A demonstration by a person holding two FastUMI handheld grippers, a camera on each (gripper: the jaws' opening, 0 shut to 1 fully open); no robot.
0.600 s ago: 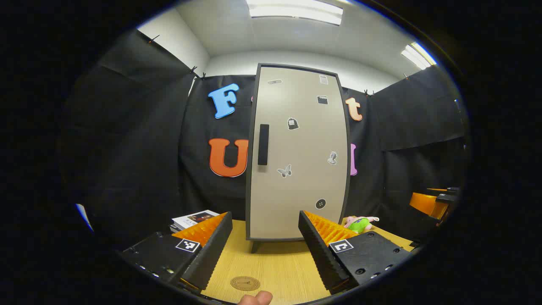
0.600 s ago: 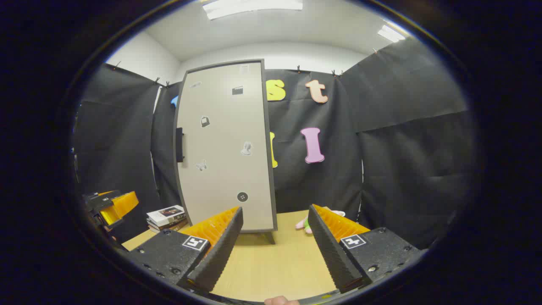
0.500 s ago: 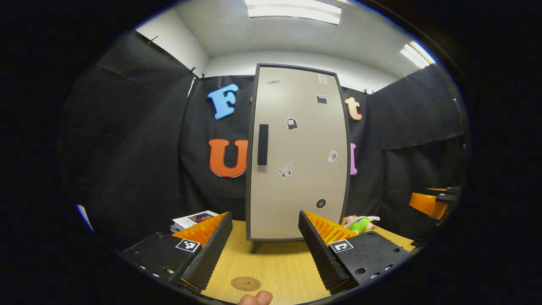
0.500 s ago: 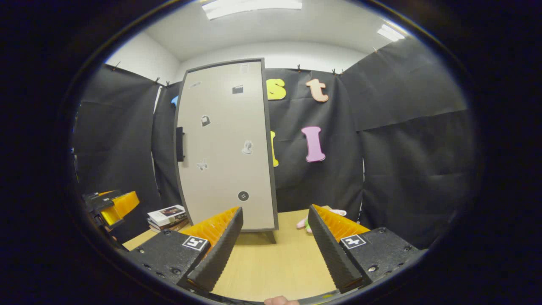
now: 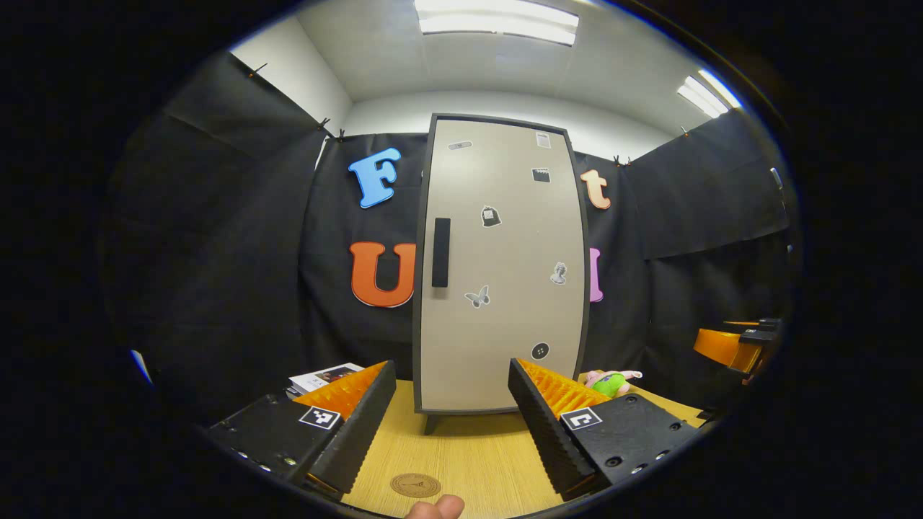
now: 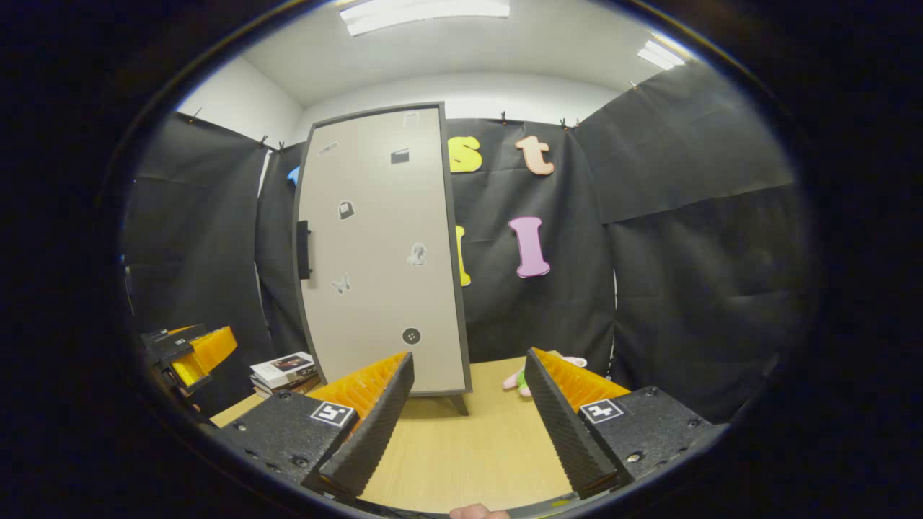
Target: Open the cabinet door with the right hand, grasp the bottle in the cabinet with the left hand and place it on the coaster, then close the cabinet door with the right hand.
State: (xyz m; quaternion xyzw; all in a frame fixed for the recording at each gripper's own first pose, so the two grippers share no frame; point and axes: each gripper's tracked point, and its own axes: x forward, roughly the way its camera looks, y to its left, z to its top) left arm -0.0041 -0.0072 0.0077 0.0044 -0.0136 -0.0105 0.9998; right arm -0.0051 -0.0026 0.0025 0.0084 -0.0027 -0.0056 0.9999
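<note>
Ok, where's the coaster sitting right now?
In the left gripper view, the coaster lies flat on the wooden table, low in the picture between the left tongs, well in front of the closed cabinet.

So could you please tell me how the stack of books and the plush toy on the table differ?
The stack of books lies left of the cabinet in the left gripper view, near its handle side; the plush toy lies to its right. The books are flat and mostly white with dark covers, while the toy is soft, rounded, green and pink. Both rest on the wooden table, close to the cabinet's foot.
</note>
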